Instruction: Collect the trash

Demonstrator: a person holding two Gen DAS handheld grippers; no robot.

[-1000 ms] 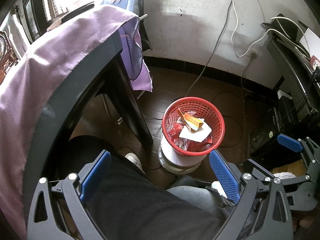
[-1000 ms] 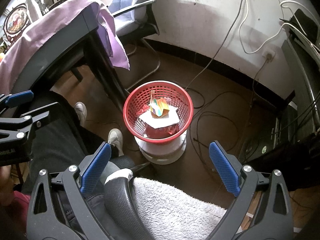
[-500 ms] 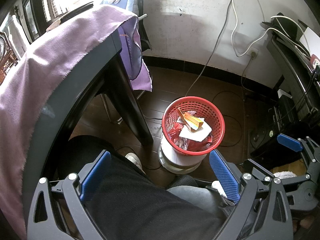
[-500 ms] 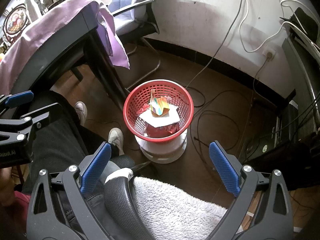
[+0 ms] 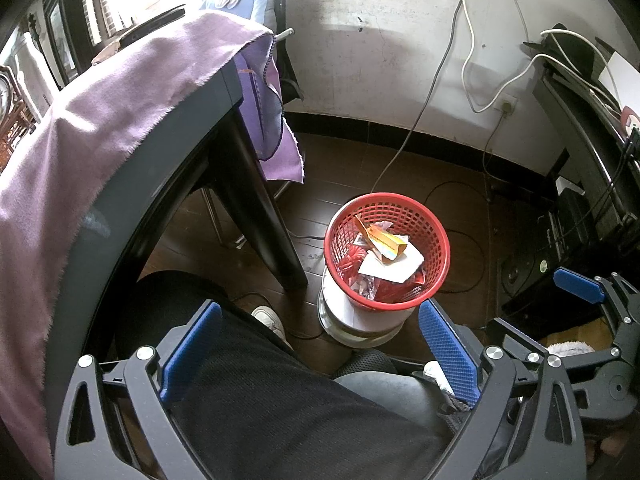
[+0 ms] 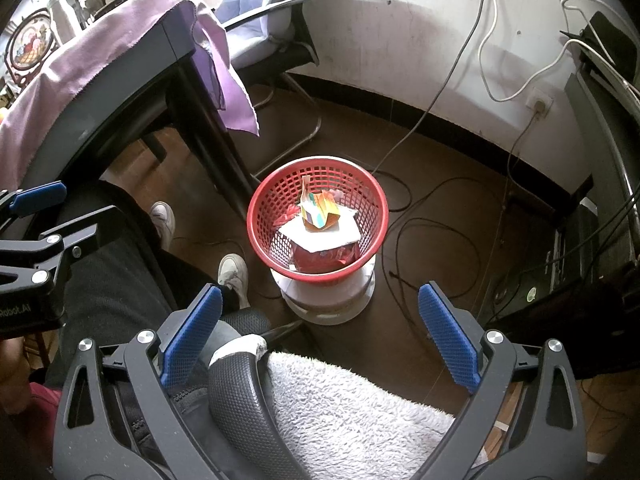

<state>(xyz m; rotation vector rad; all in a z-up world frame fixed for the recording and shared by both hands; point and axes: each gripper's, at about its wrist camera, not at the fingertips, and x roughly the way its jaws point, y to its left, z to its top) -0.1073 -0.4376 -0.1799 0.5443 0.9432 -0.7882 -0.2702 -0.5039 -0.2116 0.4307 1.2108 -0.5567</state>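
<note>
Almost nothing has shifted since the earlier frames; in the right wrist view the red basket sits a touch higher. The dark table under its purple cloth stands left of the basket, which rests on a white drum on the floor, holding paper trash. The left gripper and right gripper both hang above a person's lap, jaws wide apart and empty, the basket beyond their tips.
</note>
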